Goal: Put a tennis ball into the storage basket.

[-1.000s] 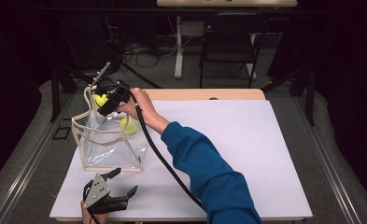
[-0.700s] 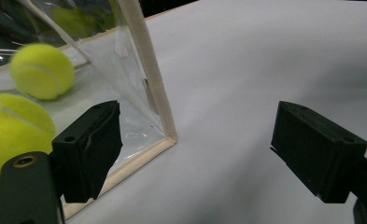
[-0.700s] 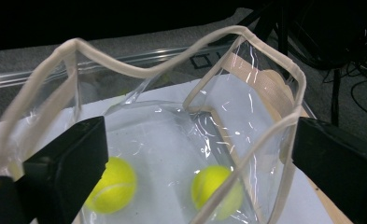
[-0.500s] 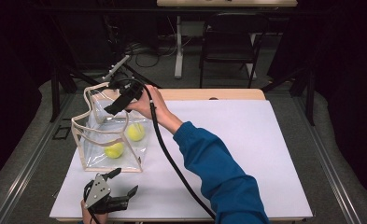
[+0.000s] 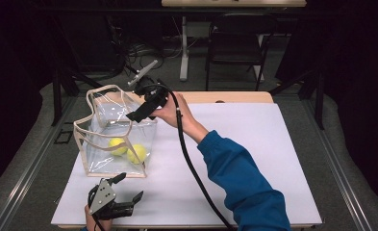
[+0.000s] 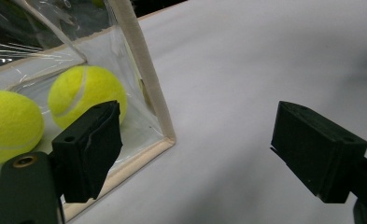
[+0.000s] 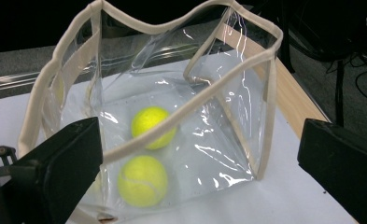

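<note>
Nearest to us, at the front edge of the white tabletop (image 5: pixel 254 144), we see the left hand-held gripper (image 5: pixel 124 187) resting low, its jaws spread wide apart with nothing between them. In the left gripper view, one jaw stands in front of the lower corner of the clear bag (image 6: pixel 146 93) and we cannot tell whether it touches; the other is over bare tabletop. It sits in the same spot as a second ago.

Just beyond it stands the clear bag (image 5: pixel 93 154), upright and open at the top, with a cream trim around its rim. Two tennis balls (image 5: pixel 127 150) lie side by side on its bottom, touching or nearly so. A second ago we saw one ball down in the bag and another up in the jaws of the right hand-held gripper; now both are on the bottom.

Farther back, the right hand-held gripper (image 5: pixel 139 113) hovers above the far right rim of the bag, held by a hand in a blue sleeve (image 5: pixel 239 178). Its jaws have just been opening and now stand wide apart, empty; in the right gripper view they frame the bag (image 7: pixel 265 93) and the balls (image 7: pixel 143 181) below. Compared with the earlier frame, it has drawn up and away from inside the bag.
</note>
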A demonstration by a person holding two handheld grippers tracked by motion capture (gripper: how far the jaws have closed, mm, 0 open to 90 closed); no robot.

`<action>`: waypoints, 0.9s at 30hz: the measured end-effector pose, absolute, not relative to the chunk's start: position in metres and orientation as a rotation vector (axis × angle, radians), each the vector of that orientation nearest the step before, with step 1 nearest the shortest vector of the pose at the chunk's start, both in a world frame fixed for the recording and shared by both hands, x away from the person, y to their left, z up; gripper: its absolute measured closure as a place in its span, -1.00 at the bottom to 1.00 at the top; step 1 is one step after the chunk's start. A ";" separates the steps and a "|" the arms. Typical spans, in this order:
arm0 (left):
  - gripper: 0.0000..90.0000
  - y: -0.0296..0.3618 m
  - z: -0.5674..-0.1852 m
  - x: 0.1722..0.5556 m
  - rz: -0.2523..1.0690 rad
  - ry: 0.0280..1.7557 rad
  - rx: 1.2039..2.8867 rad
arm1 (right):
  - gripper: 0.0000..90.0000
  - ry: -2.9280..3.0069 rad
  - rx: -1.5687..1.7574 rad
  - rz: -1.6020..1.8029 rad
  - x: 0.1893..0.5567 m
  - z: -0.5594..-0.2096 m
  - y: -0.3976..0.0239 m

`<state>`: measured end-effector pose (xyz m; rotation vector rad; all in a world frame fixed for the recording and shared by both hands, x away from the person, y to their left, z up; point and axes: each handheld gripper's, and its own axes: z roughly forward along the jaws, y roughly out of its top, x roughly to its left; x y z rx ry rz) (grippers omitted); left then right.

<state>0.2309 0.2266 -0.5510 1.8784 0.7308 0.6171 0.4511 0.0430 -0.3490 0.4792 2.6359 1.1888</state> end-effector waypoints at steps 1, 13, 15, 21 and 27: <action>-0.64 0.227 -0.551 0.231 0.615 0.731 1.876 | -1.00 2.633 0.477 1.186 0.451 -0.349 0.040; -0.64 0.226 -0.550 0.230 0.623 0.725 1.882 | -1.00 2.632 0.508 1.167 0.443 -0.354 0.009; -0.64 0.226 -0.551 0.230 0.622 0.726 1.881 | -1.00 2.634 0.521 1.158 0.443 -0.356 0.003; -0.64 0.226 -0.551 0.231 0.623 0.727 1.882 | -1.00 2.633 0.541 1.142 0.439 -0.364 -0.011; -0.64 0.226 -0.551 0.231 0.624 0.727 1.884 | -1.00 2.648 0.542 1.104 0.435 -0.375 -0.020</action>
